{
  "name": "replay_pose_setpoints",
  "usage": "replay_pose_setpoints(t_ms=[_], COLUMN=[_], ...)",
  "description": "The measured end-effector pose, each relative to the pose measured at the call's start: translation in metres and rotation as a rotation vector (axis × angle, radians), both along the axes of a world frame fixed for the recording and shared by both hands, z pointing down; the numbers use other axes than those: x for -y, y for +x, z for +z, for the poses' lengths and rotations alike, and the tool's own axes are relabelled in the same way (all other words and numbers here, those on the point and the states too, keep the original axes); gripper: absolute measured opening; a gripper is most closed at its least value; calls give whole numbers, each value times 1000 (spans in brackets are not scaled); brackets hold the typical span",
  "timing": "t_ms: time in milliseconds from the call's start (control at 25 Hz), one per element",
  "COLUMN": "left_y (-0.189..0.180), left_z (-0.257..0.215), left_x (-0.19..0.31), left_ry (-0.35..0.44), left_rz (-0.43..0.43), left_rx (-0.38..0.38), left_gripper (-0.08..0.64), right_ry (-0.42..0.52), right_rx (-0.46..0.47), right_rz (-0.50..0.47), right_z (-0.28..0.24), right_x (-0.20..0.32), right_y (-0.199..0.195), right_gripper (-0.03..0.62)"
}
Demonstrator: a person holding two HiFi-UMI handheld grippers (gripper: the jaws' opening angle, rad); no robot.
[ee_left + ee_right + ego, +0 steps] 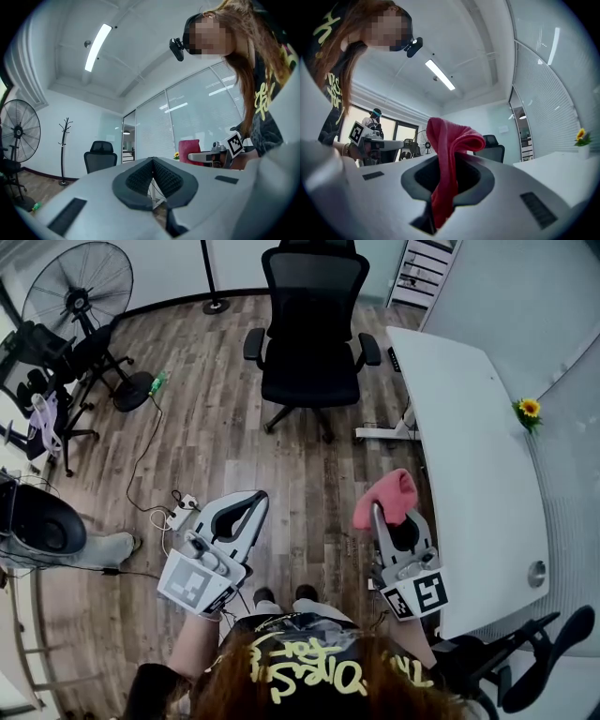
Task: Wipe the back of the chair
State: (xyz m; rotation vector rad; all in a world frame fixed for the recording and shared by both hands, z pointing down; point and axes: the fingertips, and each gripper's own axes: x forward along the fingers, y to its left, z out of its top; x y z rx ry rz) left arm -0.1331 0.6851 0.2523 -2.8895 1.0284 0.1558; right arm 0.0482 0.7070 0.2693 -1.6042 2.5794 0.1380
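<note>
A black mesh office chair stands on the wood floor ahead, facing me, so its back's rear side is hidden; it appears small in the left gripper view and behind the cloth in the right gripper view. My right gripper is shut on a pink-red cloth, which bunches above the jaws. My left gripper is shut with nothing in it. Both grippers are held near my body, well short of the chair.
A white desk runs along the right with a small sunflower at its far edge. A standing fan and dark equipment are at the left. Cables and a power strip lie on the floor. Another black chair is at the lower right.
</note>
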Motion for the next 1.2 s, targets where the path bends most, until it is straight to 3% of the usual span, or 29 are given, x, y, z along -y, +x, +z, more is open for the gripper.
replay_pose_setpoints(t_ms=[600, 960, 1200], left_y=[38, 38, 51], left_z=[2, 9, 13], left_x=[-2, 1, 28], left_ry=[7, -19, -4], left_rz=[-70, -108, -74], left_rx=[12, 13, 11], left_gripper=[-8, -6, -6], right_ry=[-11, -16, -10], right_rx=[0, 12, 1], right_rz=[-55, -51, -25], right_z=[11, 15, 19], right_x=[3, 8, 29], right_y=[48, 60, 68], right_gripper=[61, 61, 61])
